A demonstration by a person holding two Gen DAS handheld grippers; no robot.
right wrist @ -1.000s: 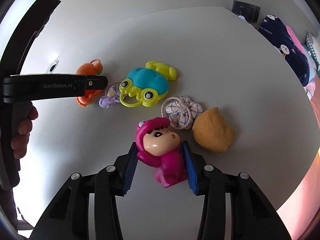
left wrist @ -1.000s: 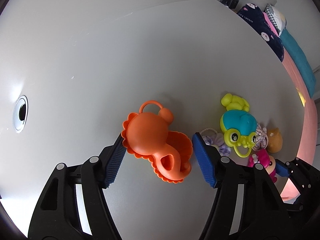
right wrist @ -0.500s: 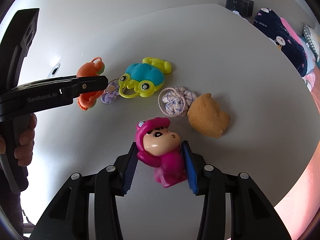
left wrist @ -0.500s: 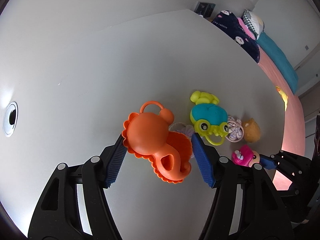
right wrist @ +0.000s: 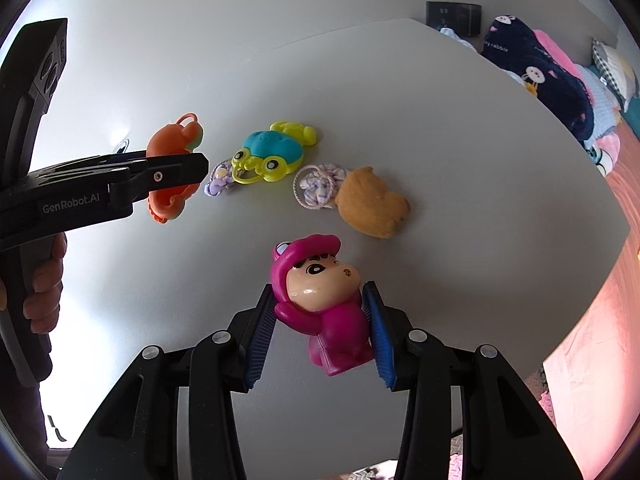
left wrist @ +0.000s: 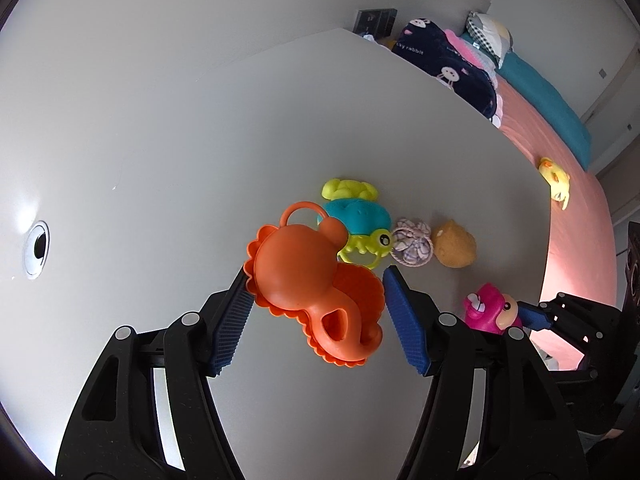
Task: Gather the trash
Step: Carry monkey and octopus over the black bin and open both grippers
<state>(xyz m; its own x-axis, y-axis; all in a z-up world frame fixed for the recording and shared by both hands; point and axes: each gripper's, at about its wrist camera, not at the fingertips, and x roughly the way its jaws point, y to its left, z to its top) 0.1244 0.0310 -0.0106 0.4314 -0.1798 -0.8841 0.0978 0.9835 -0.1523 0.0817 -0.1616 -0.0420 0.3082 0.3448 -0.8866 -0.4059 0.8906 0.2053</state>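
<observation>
Clamped between the pads of the left gripper, an orange toy is held clear of the white table. A pink figure is gripped upright by the right gripper. Four toys are left lying in a row at the far side, the tan one nearer the right gripper.

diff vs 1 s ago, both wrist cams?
Both grippers lifted clear of the table: the left gripper carrying the orange toy, the right gripper carrying the pink figure. Nothing grabbed or released. The frog toy, cloth pouch, brown toy and purple trinket stayed put.
</observation>
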